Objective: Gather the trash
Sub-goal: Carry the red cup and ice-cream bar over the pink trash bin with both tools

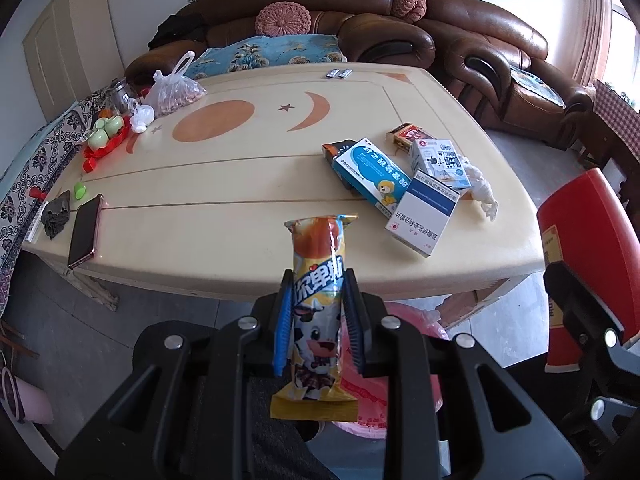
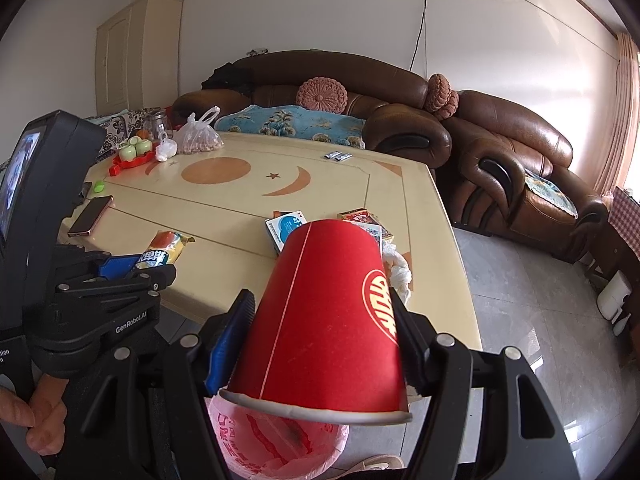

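Your left gripper [image 1: 317,280] is closed tight on an ice-cream wrapper [image 1: 316,312], yellow and orange with a cartoon cow; the wrapper stands upright between the pads, its top and bottom ends sticking out past them. Your right gripper [image 2: 322,300] is clamped at about half width around a red paper cup [image 2: 324,320], held upside down with its rim toward the camera and its base pointing away.

Both grippers sit at the near edge of a cream table [image 1: 240,184], the left one to the left of the right. Directly below them, on the floor, is a bin lined with a pink plastic bag [image 2: 276,440]; the cup's rim hangs just above it.

On the table's right side, beyond the cup, lies a cluster of medicine boxes [image 1: 400,184] with a crumpled white tissue [image 1: 482,188] beside them. On the near left lies a phone [image 1: 85,230]. At the far left stand green cups on a red tray [image 1: 105,138] and a clear bag of nuts [image 1: 176,90]. A brown leather sofa [image 1: 400,20] runs behind the table.
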`<state>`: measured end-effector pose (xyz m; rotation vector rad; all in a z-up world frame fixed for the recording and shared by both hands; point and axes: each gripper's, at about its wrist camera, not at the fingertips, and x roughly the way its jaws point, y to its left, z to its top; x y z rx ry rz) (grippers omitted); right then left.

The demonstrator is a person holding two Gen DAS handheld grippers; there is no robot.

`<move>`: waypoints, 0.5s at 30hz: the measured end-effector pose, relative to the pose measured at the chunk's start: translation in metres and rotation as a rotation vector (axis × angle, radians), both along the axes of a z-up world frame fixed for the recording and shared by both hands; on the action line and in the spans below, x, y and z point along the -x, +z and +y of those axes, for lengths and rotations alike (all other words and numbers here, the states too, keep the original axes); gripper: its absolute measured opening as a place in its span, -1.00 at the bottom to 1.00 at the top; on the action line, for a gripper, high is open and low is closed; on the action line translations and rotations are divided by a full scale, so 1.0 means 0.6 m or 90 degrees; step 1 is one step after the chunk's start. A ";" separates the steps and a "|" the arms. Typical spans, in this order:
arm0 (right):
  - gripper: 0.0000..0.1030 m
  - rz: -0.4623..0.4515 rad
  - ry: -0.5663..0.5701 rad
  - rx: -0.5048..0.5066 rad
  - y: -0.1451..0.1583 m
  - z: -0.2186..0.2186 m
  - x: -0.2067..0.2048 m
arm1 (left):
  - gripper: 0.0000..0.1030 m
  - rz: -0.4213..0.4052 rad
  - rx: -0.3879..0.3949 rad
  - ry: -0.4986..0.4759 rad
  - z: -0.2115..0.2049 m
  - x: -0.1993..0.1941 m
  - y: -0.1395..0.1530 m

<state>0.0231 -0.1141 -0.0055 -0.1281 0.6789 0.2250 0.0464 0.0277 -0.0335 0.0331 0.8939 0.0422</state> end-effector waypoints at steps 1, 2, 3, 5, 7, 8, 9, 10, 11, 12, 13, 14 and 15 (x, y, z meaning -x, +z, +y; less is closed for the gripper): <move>0.24 0.001 0.000 0.000 -0.001 -0.001 0.001 | -0.53 0.000 -0.001 -0.002 -0.001 0.001 0.000; 0.24 0.003 0.000 0.000 -0.002 0.000 0.002 | -0.53 0.000 -0.002 -0.004 -0.002 0.001 0.000; 0.24 0.005 0.001 -0.001 -0.003 0.001 0.003 | -0.53 0.000 -0.003 -0.006 -0.003 0.002 -0.001; 0.24 0.008 0.002 -0.001 -0.006 0.001 0.005 | -0.53 0.005 -0.004 -0.008 -0.006 0.002 -0.006; 0.24 0.012 0.002 -0.001 -0.010 0.001 0.007 | -0.53 0.012 -0.006 -0.010 -0.008 0.002 -0.012; 0.24 0.014 0.002 -0.001 -0.012 0.001 0.007 | -0.53 0.015 -0.008 -0.011 -0.008 0.003 -0.015; 0.24 0.017 0.002 -0.001 -0.014 0.001 0.007 | -0.53 0.017 -0.008 -0.012 -0.009 0.003 -0.017; 0.24 0.018 0.002 -0.002 -0.015 0.001 0.008 | -0.53 0.018 -0.009 -0.013 -0.009 0.004 -0.019; 0.24 0.020 0.002 -0.001 -0.017 0.001 0.008 | -0.53 0.019 -0.011 -0.014 -0.010 0.004 -0.021; 0.24 0.021 0.003 -0.001 -0.019 0.001 0.008 | -0.53 0.020 -0.013 -0.015 -0.010 0.006 -0.022; 0.24 0.022 0.004 0.000 -0.020 0.001 0.009 | -0.53 0.022 -0.012 -0.015 -0.010 0.006 -0.025; 0.24 0.024 0.004 0.001 -0.022 0.002 0.009 | -0.53 0.024 -0.012 -0.016 -0.010 0.007 -0.027; 0.24 0.026 0.005 0.001 -0.023 0.003 0.010 | -0.53 0.027 -0.012 -0.016 -0.010 0.007 -0.030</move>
